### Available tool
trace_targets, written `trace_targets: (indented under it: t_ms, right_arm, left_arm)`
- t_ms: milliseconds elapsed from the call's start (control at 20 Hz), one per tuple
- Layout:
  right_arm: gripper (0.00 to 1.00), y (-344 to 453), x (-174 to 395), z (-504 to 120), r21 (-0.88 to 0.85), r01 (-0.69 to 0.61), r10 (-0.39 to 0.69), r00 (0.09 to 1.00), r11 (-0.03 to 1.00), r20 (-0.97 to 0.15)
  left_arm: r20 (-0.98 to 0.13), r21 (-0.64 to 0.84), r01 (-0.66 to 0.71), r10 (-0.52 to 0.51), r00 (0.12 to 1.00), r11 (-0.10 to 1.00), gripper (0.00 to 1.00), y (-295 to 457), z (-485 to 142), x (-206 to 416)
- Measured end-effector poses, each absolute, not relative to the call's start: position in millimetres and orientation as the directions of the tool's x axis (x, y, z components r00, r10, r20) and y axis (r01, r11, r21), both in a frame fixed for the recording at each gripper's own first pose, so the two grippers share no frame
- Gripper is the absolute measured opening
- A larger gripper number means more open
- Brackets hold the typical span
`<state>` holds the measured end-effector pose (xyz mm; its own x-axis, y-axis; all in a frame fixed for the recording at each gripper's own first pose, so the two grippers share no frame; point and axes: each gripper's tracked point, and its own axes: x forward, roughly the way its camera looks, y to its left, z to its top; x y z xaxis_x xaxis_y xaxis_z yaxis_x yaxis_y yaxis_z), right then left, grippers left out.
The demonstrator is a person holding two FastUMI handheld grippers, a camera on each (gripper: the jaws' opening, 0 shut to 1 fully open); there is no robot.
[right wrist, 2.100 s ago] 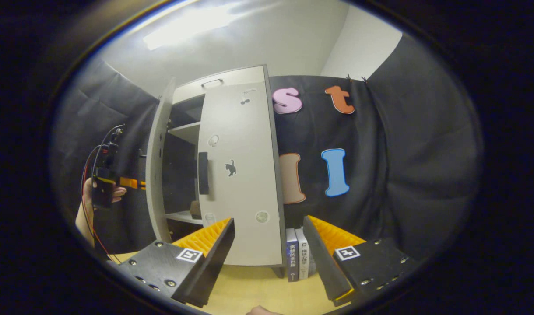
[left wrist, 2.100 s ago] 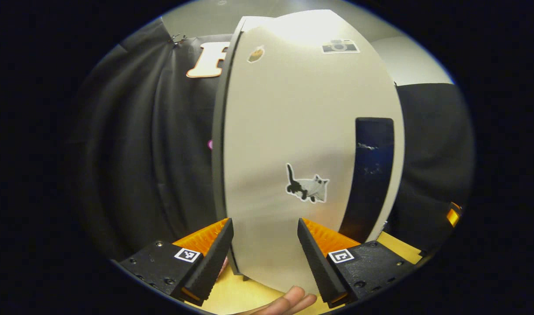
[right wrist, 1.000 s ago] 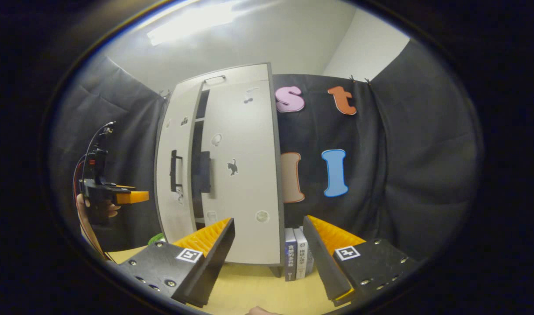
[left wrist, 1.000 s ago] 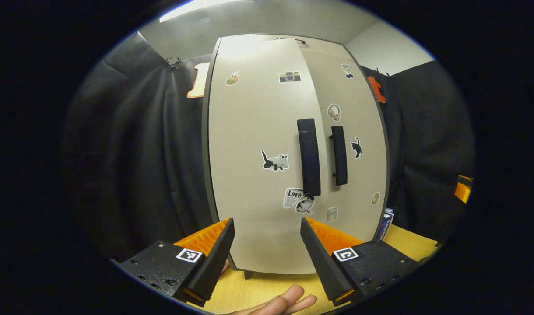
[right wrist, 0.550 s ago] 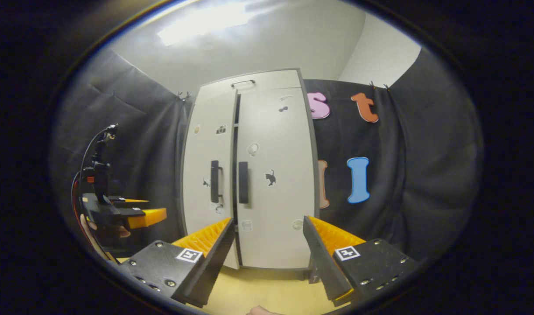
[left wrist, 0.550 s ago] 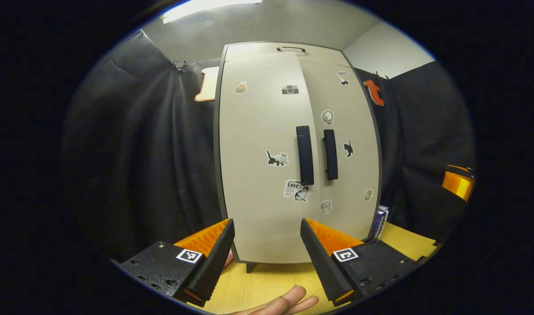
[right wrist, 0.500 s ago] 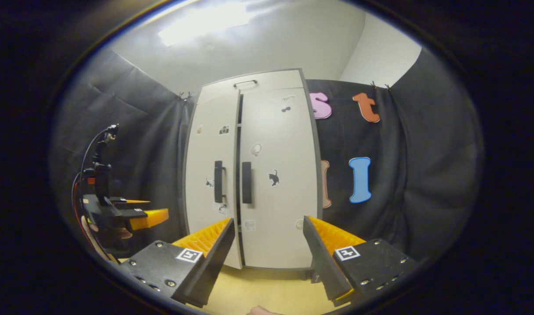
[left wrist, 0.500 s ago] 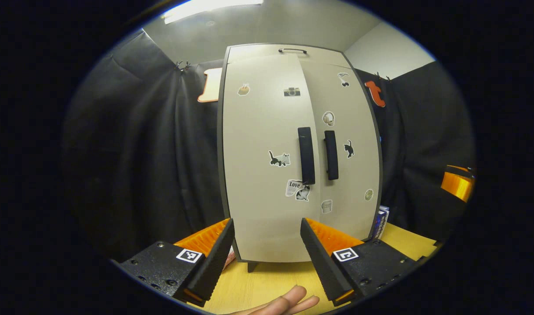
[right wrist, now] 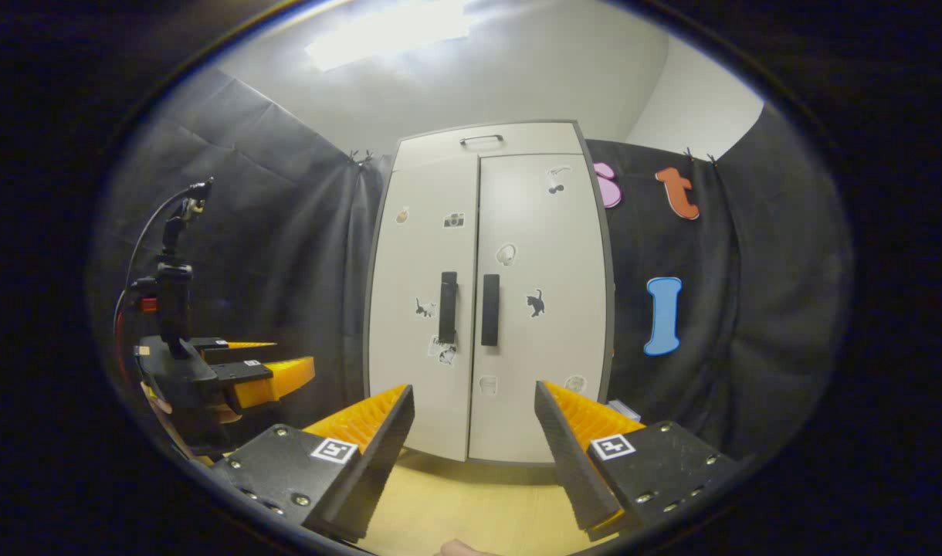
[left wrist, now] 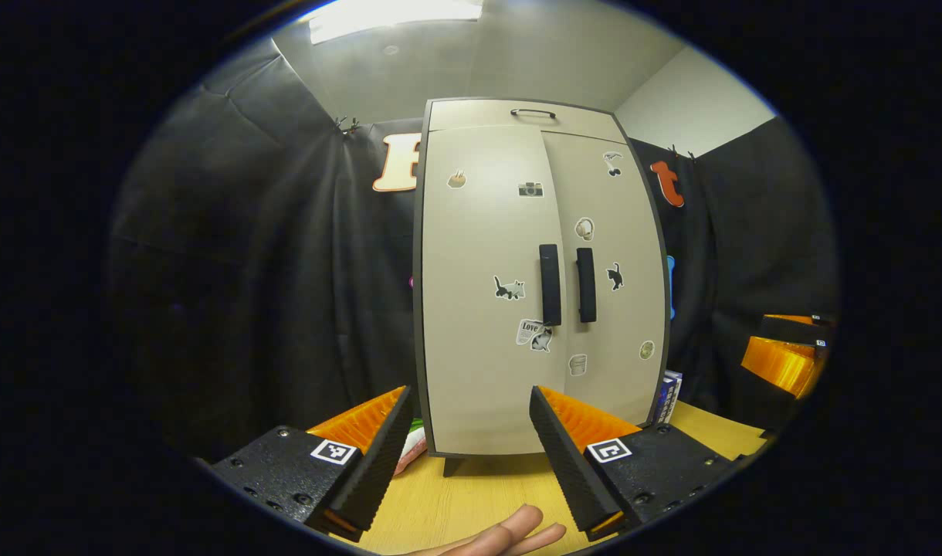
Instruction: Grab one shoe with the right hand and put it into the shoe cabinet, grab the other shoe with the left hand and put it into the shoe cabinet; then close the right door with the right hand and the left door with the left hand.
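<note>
Left hand-held gripper point(left wrist: 469, 444) fingers spread, empty; right hand-held gripper point(right wrist: 474, 444) fingers spread, empty.

One shoe cabinet point(right wrist: 486, 232) stands on the surface point(right wrist: 471, 502), with two doors, a left door point(right wrist: 421, 255) and a right door point(right wrist: 540, 255), two black handles point(right wrist: 448, 306), and one small handle point(right wrist: 481, 140) on top. Two tongs: left tongs point(left wrist: 469, 455), right tongs point(right wrist: 473, 455).
</note>
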<state>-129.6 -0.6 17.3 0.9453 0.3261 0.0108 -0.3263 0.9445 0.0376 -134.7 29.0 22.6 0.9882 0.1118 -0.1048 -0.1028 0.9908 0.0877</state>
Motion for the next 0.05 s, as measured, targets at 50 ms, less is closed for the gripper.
trace_targets:
  t_ms: [50]
  right_arm:
    - [0.94, -5.8, -130.7, 18.6, 0.040, -0.317, 0.316, 0.949, 0.948, 0.020]
  left_arm:
    - [-0.105, 0.087, -0.098, 0.107, 0.989, 0.991, 0.93, 26.7, 23.1, -136.6]
